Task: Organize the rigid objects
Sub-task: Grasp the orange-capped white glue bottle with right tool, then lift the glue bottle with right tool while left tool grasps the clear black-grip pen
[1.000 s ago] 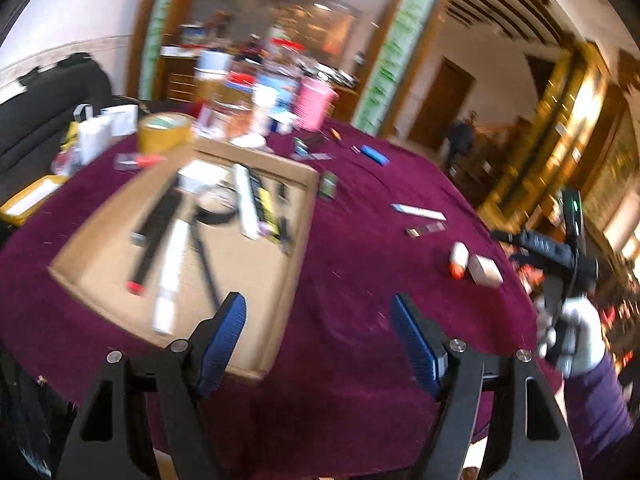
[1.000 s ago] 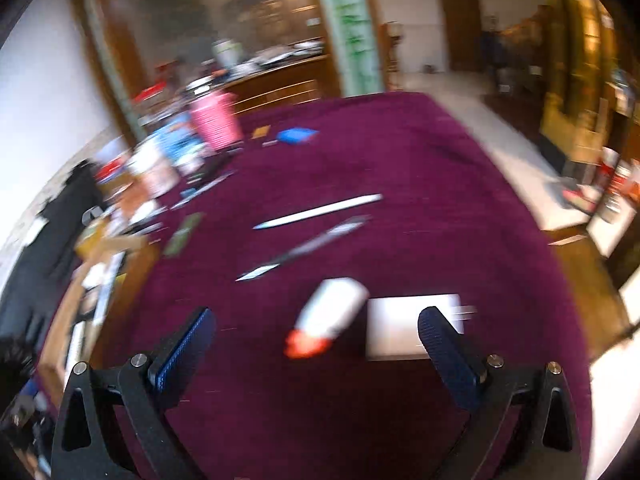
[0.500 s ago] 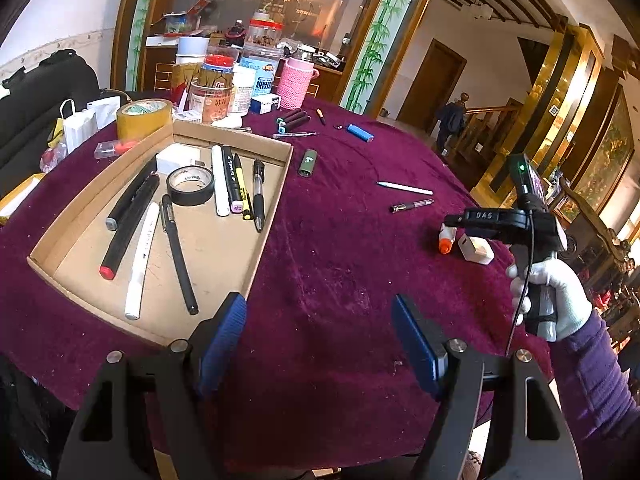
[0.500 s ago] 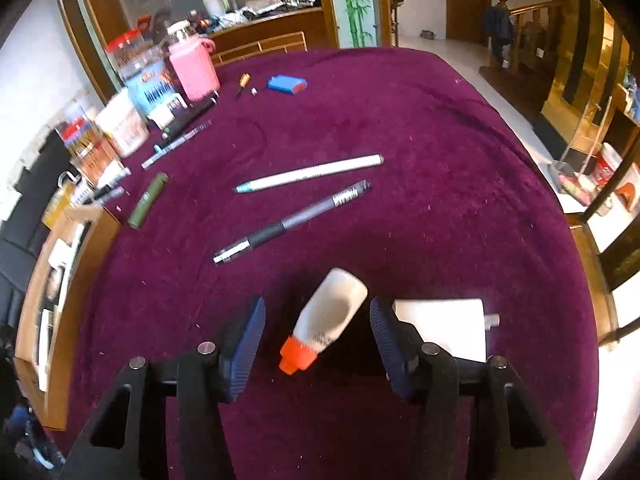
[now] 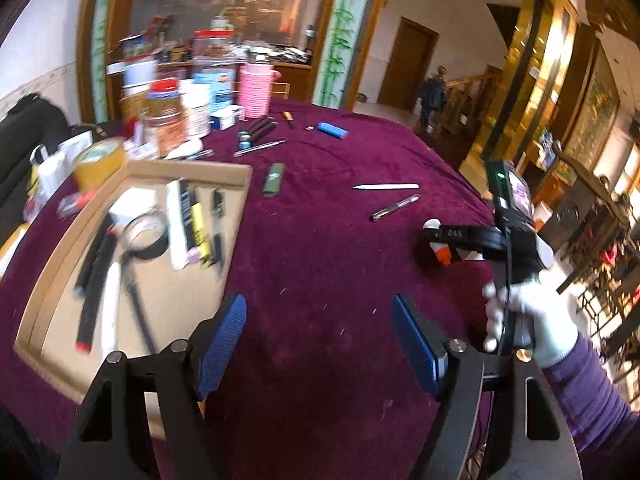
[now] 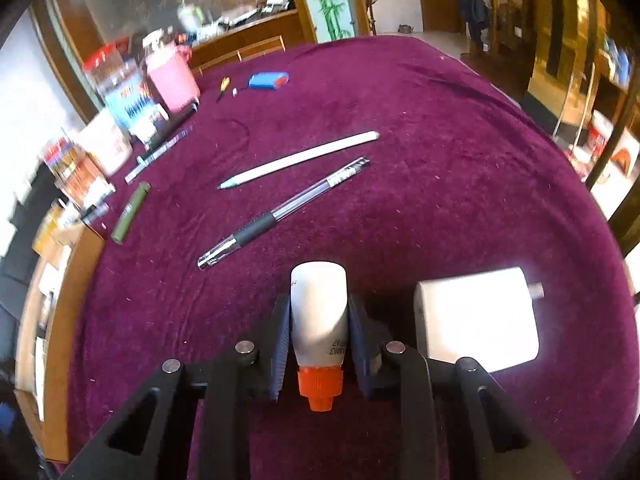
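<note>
Covering nearly everything in both views is the tabletop (image 6: 440, 160), draped in purple cloth. At its left edge sits the cardboard tray (image 5: 236, 178), already holding markers, pens and a roll of black tape. That tray looks like the place where loose items are being gathered.

A second ago the right tool (image 6: 318, 336) stood wide open above the small white bottle (image 6: 319, 312) with its orange cap. It has since come down around the bottle, and its jaws are closing, with the blue pads now against both sides of the white body. The bottle lies on the cloth with its cap pointing back toward the tool. Just to its right is a white charger block (image 6: 476, 320), apart from the pads.

The left tool (image 5: 318, 344) has stayed open and empty throughout, though it has slid sideways above bare cloth near the tray's right wall.

So the pick is nearly made, and the bottle seems ready to be lifted and carried leftward to the tray. A clear pen (image 6: 280, 214) and a white stylus (image 6: 300, 158) lie beyond it, not yet collected.
</note>
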`<act>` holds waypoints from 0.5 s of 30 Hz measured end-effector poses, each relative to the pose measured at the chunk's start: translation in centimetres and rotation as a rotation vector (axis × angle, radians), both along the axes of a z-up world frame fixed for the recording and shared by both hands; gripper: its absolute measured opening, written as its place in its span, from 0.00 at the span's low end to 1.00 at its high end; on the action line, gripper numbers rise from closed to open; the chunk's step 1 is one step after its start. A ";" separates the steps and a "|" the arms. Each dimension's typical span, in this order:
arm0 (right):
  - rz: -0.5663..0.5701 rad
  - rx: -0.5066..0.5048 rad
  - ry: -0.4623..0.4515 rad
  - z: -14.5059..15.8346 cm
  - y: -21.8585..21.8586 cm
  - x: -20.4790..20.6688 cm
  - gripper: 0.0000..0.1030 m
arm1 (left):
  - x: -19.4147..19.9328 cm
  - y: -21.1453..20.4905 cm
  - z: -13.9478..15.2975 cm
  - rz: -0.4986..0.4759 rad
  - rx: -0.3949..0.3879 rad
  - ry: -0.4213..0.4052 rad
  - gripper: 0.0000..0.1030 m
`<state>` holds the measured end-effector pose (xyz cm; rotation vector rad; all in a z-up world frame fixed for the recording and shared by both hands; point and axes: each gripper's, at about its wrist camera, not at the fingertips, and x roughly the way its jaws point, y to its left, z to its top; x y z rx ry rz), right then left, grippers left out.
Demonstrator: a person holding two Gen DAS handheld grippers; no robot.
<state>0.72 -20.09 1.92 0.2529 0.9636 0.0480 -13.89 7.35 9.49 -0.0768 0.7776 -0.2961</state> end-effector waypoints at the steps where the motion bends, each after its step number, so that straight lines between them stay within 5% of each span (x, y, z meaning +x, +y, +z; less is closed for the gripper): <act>1: -0.008 0.031 -0.014 0.0 -0.5 -0.4 0.28 | 0.8 -0.8 0.0 -0.015 0.012 0.001 0.72; 7: -0.014 0.228 -0.053 -0.7 -3.4 -1.9 0.28 | 8.4 -7.5 -1.6 -0.151 0.110 -0.004 0.72; 15: -0.010 0.320 -0.054 -1.0 -4.1 -2.0 0.29 | 17.0 -16.2 -6.0 -0.307 0.281 0.042 0.59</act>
